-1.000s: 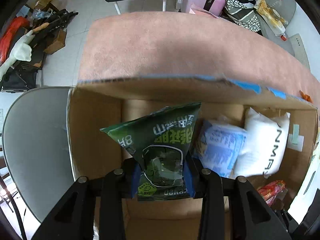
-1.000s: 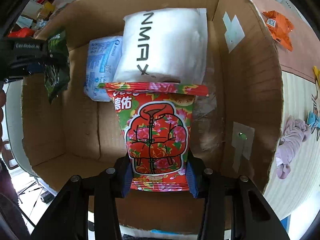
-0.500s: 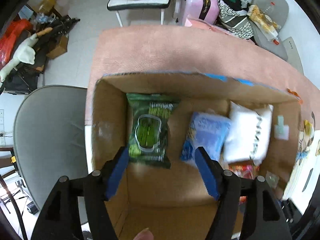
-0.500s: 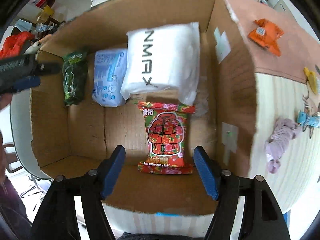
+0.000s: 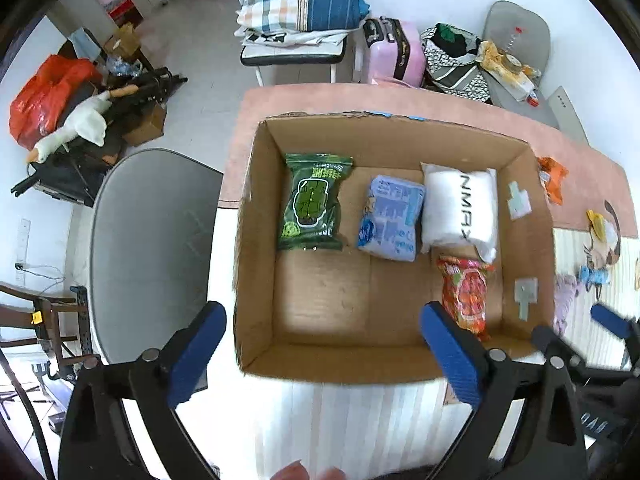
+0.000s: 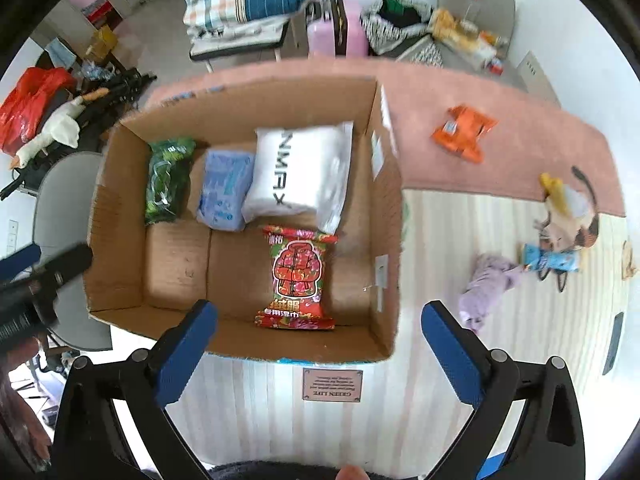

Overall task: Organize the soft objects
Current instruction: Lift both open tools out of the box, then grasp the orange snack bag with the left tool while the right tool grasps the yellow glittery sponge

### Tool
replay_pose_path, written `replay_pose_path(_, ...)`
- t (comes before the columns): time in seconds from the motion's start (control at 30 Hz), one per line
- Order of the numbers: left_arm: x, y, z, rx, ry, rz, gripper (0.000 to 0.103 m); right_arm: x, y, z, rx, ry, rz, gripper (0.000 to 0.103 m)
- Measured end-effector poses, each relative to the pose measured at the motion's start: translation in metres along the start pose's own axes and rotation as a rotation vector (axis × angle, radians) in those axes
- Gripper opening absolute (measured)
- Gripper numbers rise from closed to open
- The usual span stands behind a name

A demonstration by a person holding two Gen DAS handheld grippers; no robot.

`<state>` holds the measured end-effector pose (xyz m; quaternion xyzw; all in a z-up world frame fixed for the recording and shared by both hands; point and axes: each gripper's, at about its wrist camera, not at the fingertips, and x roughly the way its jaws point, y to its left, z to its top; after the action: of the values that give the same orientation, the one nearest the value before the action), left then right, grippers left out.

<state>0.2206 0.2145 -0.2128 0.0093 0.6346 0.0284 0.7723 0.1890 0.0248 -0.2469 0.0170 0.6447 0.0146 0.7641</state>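
Note:
An open cardboard box (image 5: 256,280) (image 6: 116,280) stands on the table. Inside lie a green packet (image 5: 314,208) (image 6: 166,182), a blue packet (image 5: 390,224) (image 6: 224,192), a white packet (image 5: 460,208) (image 6: 302,172) and a red flowered packet (image 5: 466,294) (image 6: 298,276). My left gripper (image 5: 322,346) is open and empty, above the box's near edge. My right gripper (image 6: 320,344) is open and empty, also above the near edge. The right gripper's finger shows at the right of the left wrist view (image 5: 608,322).
An orange packet (image 6: 464,130) (image 5: 552,178) lies on the pink cloth (image 6: 500,160) right of the box. A purple cloth (image 6: 490,286), a blue packet (image 6: 552,260) and a small toy (image 6: 564,204) lie on the striped mat. A grey chair (image 5: 148,248) stands left.
Both grippers let go of their packets, which now lie in the box. Both have opened wide and pulled back and up from the box.

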Motion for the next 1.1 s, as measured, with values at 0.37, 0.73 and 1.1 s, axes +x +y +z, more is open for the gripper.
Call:
replay_pose_path(0.37,-0.045,-0.003,-0.035,-0.045,-0.052,-0.030,0.102,-0.063,0.004,-0.025,-0.057,-0.080,0.052,0.103)
replay_pose_path(0.73,-0.068,-0.083,-0.010,0.060,-0.092,-0.079,0.102,-0.078,-0.078,-0.029,0.098,-0.050,0.159,0.103)
replay_pose_path(1.1,-0.016,-0.266,0.073,0.294,0.026,-0.140,0.102,-0.025,-0.330,-0.005,0.580,0.035,0.174,0.103)
